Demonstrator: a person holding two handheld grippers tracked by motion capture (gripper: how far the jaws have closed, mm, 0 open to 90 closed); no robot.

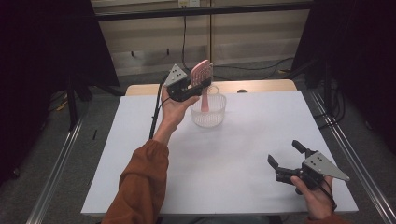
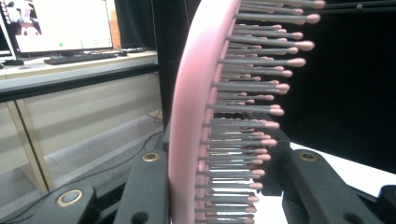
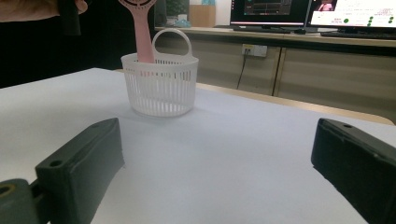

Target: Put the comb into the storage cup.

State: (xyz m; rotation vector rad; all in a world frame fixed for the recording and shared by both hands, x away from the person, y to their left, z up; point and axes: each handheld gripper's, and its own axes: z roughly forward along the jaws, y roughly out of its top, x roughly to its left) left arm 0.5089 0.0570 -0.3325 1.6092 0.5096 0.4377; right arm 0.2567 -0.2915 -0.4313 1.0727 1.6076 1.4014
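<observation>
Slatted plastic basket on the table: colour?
White basket; clearest in the right gripper view.

On the table (image 1: pixel 140 154) the basket (image 1: pixel 208 111) stands toward the far edge, near the middle of its width. The hairbrush (image 1: pixel 202 74) stands upright over it, handle down inside the basket and head above the rim. The left hand-held gripper (image 1: pixel 196 84) is at the brush head, one jaw on each side of it, just above and left of the basket. The right hand-held gripper (image 1: pixel 286 161) sits at the near right corner of the table, well apart from the basket, its jaws pointing toward it. Behind the table, a desk carries monitors (image 3: pixel 271 10) and a keyboard (image 2: pixel 79 57).
</observation>
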